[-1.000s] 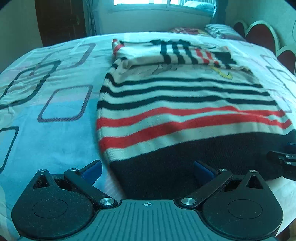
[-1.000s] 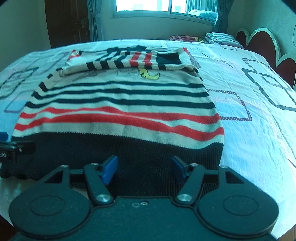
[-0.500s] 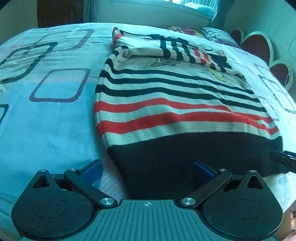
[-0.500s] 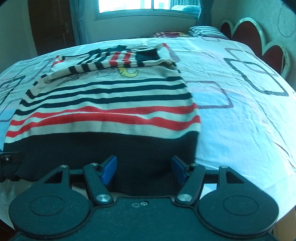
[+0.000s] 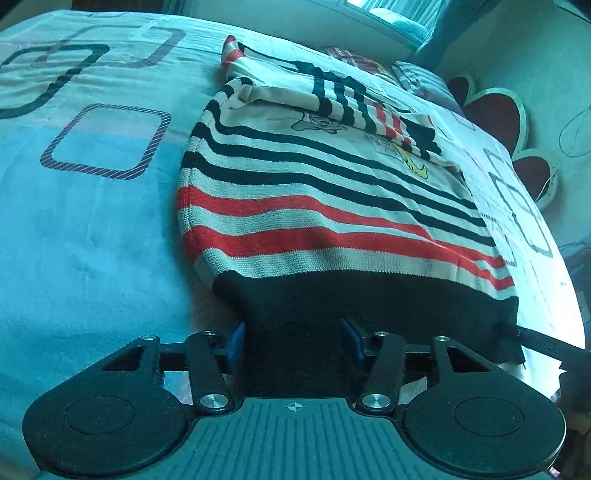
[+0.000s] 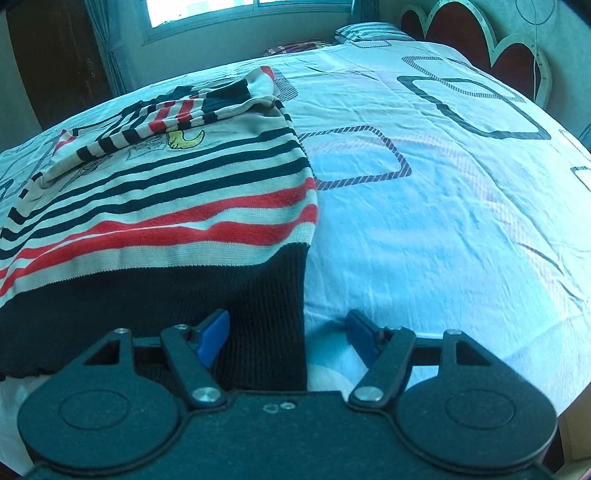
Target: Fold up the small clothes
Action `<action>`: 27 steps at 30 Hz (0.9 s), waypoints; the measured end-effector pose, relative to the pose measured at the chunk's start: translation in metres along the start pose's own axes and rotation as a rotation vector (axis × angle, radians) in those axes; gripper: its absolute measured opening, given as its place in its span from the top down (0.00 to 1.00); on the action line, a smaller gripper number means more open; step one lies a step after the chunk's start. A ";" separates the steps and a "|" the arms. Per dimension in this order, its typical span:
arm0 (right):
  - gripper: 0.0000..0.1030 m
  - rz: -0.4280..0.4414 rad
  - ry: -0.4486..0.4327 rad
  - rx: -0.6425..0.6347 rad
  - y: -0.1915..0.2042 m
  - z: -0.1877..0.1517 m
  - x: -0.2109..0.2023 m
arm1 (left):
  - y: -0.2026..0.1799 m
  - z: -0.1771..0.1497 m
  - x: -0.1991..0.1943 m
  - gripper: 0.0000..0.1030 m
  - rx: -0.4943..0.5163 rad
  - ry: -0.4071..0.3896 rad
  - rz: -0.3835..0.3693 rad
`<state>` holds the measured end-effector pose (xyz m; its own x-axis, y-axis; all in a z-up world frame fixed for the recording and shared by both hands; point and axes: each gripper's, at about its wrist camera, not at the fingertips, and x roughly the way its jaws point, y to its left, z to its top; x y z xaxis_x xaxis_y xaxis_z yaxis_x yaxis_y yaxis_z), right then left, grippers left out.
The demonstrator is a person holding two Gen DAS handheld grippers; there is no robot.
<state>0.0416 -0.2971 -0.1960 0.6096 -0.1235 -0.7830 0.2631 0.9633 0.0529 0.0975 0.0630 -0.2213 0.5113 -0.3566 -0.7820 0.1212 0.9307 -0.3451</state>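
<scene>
A small striped knit sweater (image 5: 332, 206) lies on the bed, cream with black and red stripes and a wide black hem; its sleeves are folded across the chest. My left gripper (image 5: 293, 341) is open, its blue pads on either side of the hem's left part, which bunches between them. My right gripper (image 6: 288, 332) is open around the hem's right corner (image 6: 266, 317); the sweater (image 6: 166, 206) fills the left of that view. The right gripper's finger (image 5: 543, 341) shows at the hem's right corner in the left wrist view.
The bed sheet (image 6: 443, 221) is pale blue and white with rounded square outlines. Pillows (image 6: 369, 29) and a scalloped red headboard (image 6: 480, 40) are at the far right. A window (image 6: 240, 11) and a dark door (image 6: 55, 55) are behind the bed.
Both grippers have moved forward onto the black hem, which now lies between their pads. The left gripper's jaws have narrowed. The hem's edge has lifted and bunched slightly.
</scene>
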 end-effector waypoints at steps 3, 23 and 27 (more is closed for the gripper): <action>0.30 0.017 0.010 -0.011 0.001 0.003 0.001 | -0.004 -0.001 0.002 0.48 0.062 -0.002 0.024; 0.88 0.285 0.098 0.121 -0.010 0.012 0.000 | -0.012 0.018 0.009 0.86 -0.041 -0.017 -0.114; 0.89 0.381 0.039 0.197 -0.013 0.031 -0.005 | -0.020 0.038 0.001 0.86 -0.007 -0.086 -0.130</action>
<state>0.0580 -0.3166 -0.1734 0.6633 0.2445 -0.7073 0.1651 0.8740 0.4570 0.1282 0.0472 -0.1953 0.5625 -0.4652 -0.6836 0.1854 0.8766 -0.4440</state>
